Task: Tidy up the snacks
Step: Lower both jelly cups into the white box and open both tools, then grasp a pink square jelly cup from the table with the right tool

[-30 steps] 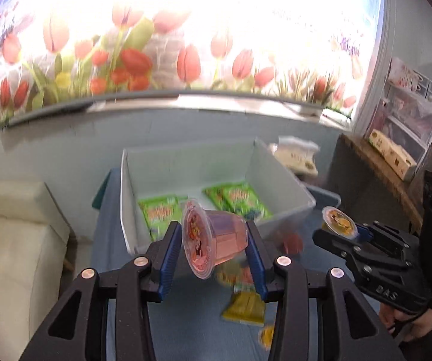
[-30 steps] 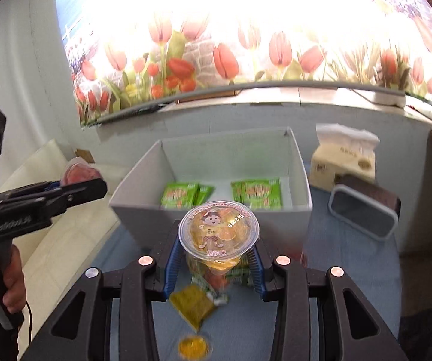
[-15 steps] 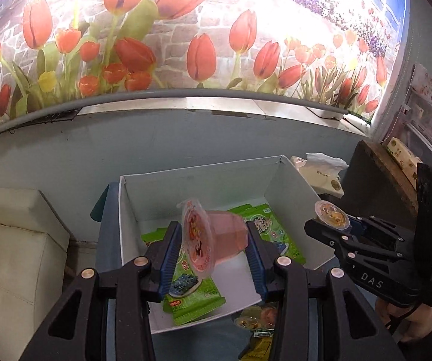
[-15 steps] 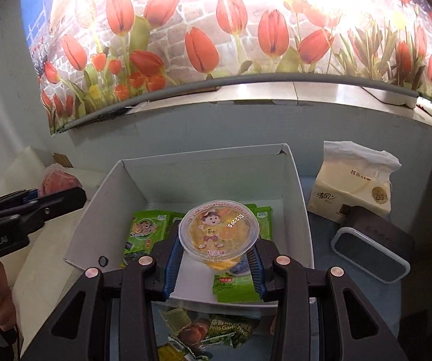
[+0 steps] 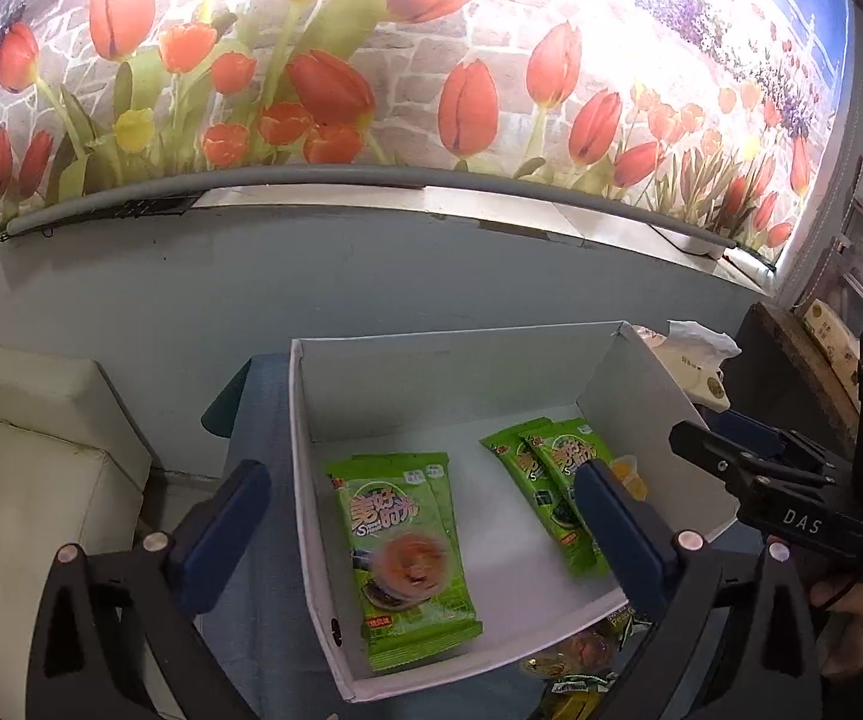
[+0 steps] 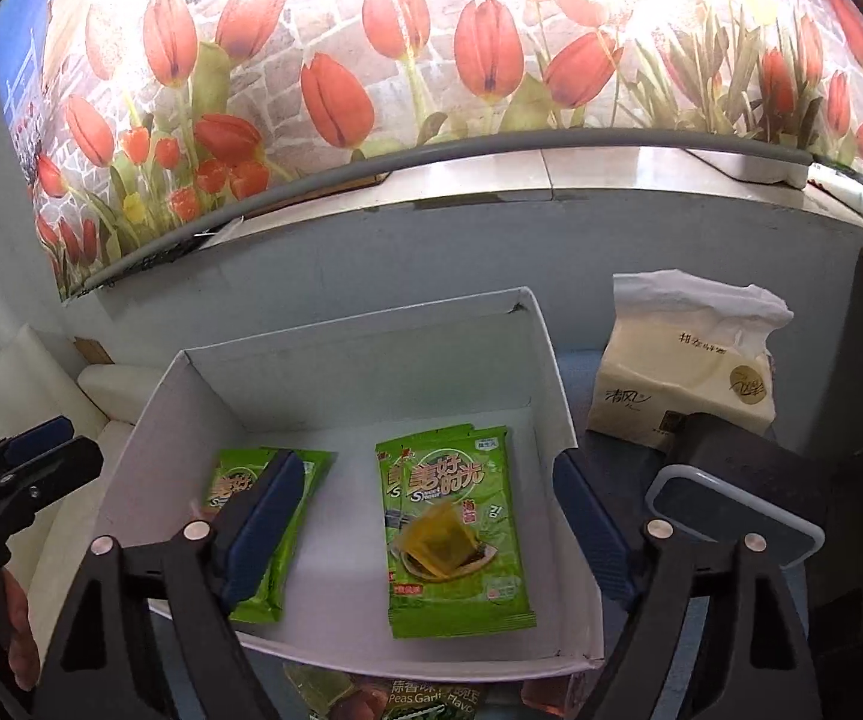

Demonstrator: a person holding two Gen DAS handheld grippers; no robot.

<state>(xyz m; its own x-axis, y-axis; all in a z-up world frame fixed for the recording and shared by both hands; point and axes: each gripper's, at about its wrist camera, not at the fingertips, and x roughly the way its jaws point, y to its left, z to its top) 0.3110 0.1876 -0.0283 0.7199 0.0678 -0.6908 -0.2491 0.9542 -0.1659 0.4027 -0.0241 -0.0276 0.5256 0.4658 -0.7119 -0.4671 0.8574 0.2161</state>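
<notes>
Pink jelly cup point(image 5: 410, 561) is blurred, sitting over the green seaweed packet point(image 5: 404, 546) at the 7 o'clock side of the white box point(image 5: 311, 480). The yellow jelly cup point(image 6: 439, 543) is blurred too, tilted over the other green packet point(image 6: 452, 525) toward 5 o'clock of the box. Whether either cup touches its packet cannot be told. The packets carry Chinese characters and the words "Sweet Heart"; they lie in two groups, each looking like an overlapping pair, with bare white floor between the groups and along the far wall.

Left gripper point(image 5: 419, 516) hangs above the near-left corner of the box, jaws wide apart and holding nothing. Right gripper point(image 6: 425, 522) hangs above the near rim, jaws likewise wide apart and holding nothing; its housing reads "DAS" in the left wrist view.

Below the near rim, at 6 o'clock, loose snacks lie on the blue worktop point(image 6: 575, 372), among them a bag point(image 6: 431, 702) reading "Peas Garlic Flavor". At 2 o'clock of the box stands a tissue pack point(image 6: 689, 384) with Chinese writing, and a dark container point(image 6: 737, 510) with a pale rim sits at 3 o'clock.
</notes>
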